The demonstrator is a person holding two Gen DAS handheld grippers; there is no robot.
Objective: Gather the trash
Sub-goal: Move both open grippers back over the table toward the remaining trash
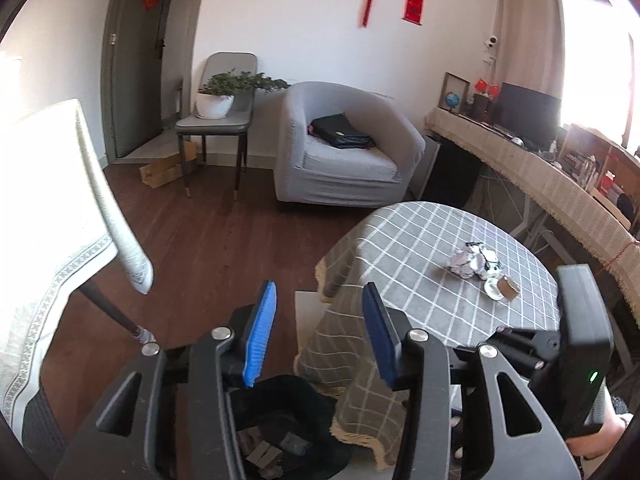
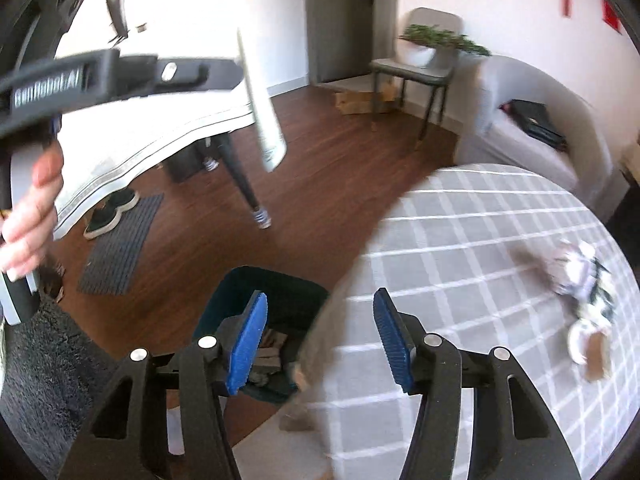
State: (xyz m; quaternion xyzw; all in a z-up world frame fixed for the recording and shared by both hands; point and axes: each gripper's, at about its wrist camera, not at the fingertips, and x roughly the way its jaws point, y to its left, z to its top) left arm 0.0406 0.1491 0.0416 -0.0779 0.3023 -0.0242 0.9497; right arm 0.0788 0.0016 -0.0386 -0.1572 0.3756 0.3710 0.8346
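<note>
Crumpled white paper [image 1: 474,260] lies on the round table with the grey checked cloth [image 1: 420,240], beside a small white lid and a brown scrap [image 1: 508,286]. The right wrist view shows the same paper [image 2: 580,276] and scrap [image 2: 598,354], blurred, at the table's [image 2: 480,220] far right. A dark bin [image 1: 288,380] stands on the floor against the table's near edge, with several scraps inside. My left gripper [image 1: 318,288] hangs over the bin and the table edge, open and empty. My right gripper [image 2: 320,294] is also open and empty, between the bin [image 2: 260,274] and the table.
A grey armchair [image 1: 344,152] with a black bag stands behind the round table. A chair holding a potted plant [image 1: 216,100] and a cardboard box [image 1: 160,172] are at the back. A white-clothed table [image 1: 48,200] fills the left; a long sideboard [image 1: 540,176] runs along the right.
</note>
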